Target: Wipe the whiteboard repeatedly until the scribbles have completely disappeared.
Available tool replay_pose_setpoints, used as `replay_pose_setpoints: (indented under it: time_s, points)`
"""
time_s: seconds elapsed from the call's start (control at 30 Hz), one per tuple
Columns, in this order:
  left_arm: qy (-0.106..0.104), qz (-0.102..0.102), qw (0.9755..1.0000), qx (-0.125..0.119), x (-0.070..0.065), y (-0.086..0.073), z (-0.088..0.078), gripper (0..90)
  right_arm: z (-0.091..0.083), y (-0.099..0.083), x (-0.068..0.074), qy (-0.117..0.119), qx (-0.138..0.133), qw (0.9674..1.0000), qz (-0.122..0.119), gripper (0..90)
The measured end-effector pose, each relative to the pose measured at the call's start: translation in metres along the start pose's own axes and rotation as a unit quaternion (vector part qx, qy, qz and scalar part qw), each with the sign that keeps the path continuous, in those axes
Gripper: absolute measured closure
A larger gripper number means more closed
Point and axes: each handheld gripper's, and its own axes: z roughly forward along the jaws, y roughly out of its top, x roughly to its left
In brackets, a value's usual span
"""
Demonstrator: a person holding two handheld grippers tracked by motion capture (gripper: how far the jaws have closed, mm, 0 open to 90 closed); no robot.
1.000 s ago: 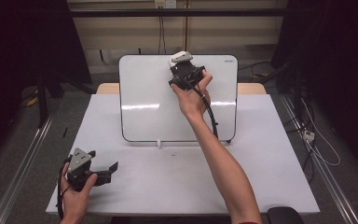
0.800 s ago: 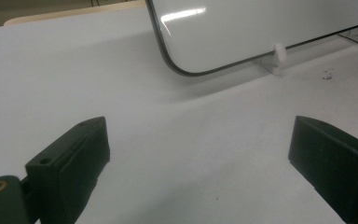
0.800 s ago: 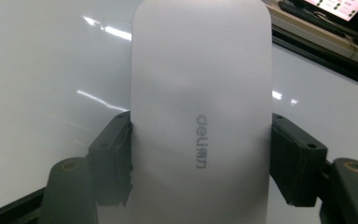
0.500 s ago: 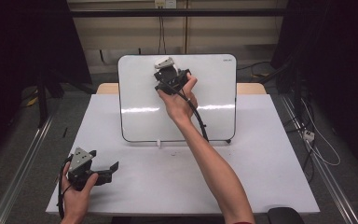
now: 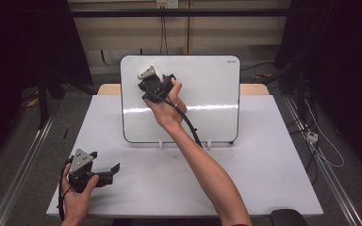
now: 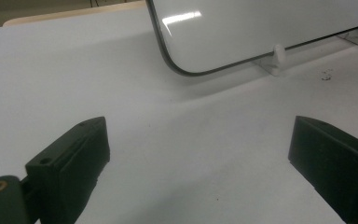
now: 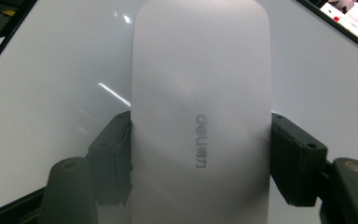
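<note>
The right gripper (image 7: 200, 158) holds a white eraser (image 7: 200, 107) with its two black jaws pressed tight on the eraser's long sides. The eraser is smooth and pale grey-white, long with rounded ends, and it has small grey letters printed on its top. It sits flat against the whiteboard (image 5: 207, 89), up near the board's top left part, as the high view shows the right gripper (image 5: 154, 84) there in the person's right hand (image 5: 166, 109). From above the eraser (image 5: 148, 71) is just a small white shape at the front of the gripper, and its underside is hidden against the board. The whiteboard is white and shiny with a thin dark edge and rounded corners, and it stands tilted back on little white feet on the white table (image 5: 245, 174). The near end of the eraser is cut off at the bottom of the right gripper view. The left gripper (image 5: 104, 170) is low at the near left corner of the table, well apart from the board, held in the left hand (image 5: 78, 200). Its jaws are wide apart with nothing between them, only bare table (image 6: 191, 154). A few tiny dark specks (image 6: 327, 74) lie by one board foot, too small to make out.
</note>
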Motion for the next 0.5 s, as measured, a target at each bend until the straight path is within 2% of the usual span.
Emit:
replay_pose_setpoints:
  time_s: [0.07,0.17,0.33,0.5]
  points:
    - [-0.001,0.001,1.0,0.001,0.0,0.0,-0.001,5.2,-0.001,0.0,-0.004,-0.009,-0.001,0.9999,0.007,31.6]
    - [0.001,0.001,1.0,0.002,0.001,0.0,-0.001,5.2,-0.002,-0.001,-0.017,-0.014,0.003,0.9993,0.034,31.6]
    - [0.003,-0.001,1.0,0.002,0.001,-0.001,-0.002,5.2,-0.007,-0.011,-0.049,-0.028,0.004,0.997,0.072,31.6]
    - [0.003,-0.001,1.0,0.003,0.001,-0.001,-0.001,5.2,-0.015,-0.033,-0.082,-0.041,0.003,0.9941,0.101,31.6]
